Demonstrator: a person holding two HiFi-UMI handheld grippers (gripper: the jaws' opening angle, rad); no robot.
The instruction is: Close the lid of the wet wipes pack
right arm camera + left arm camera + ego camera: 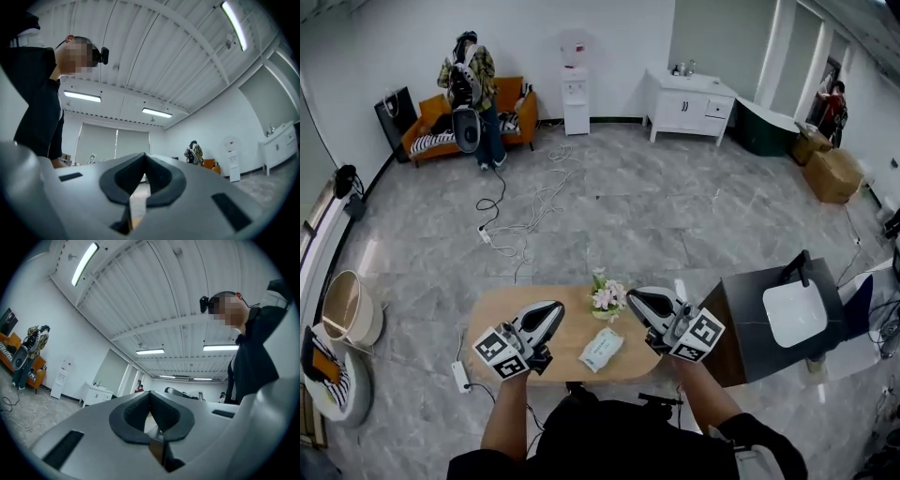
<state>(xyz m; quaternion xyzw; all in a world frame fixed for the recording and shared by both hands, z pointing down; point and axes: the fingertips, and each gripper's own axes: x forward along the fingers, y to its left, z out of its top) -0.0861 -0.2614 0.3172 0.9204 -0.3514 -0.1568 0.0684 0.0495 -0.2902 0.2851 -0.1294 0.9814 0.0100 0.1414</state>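
A pale wet wipes pack (pixel 601 350) lies on the oval wooden table (pixel 502 305), below a small bunch of flowers (pixel 607 294); I cannot tell how its lid stands. My left gripper (pixel 555 309) is raised left of the pack, tips together, nothing held. To the pack's right my right gripper (pixel 634 296) is held up the same way, shut and empty. Both gripper views point up at the ceiling: the left gripper (pixel 150 394) and the right gripper (pixel 143 156) each show dark pads meeting at the tip. The pack is not in those views.
A dark stand with a white basin (pixel 794 312) is right of the table. Cables (pixel 525 211) trail over the grey floor beyond. A person (pixel 473 80) stands by an orange sofa (pixel 511 103) far back. A round basket (pixel 349 305) is at the left.
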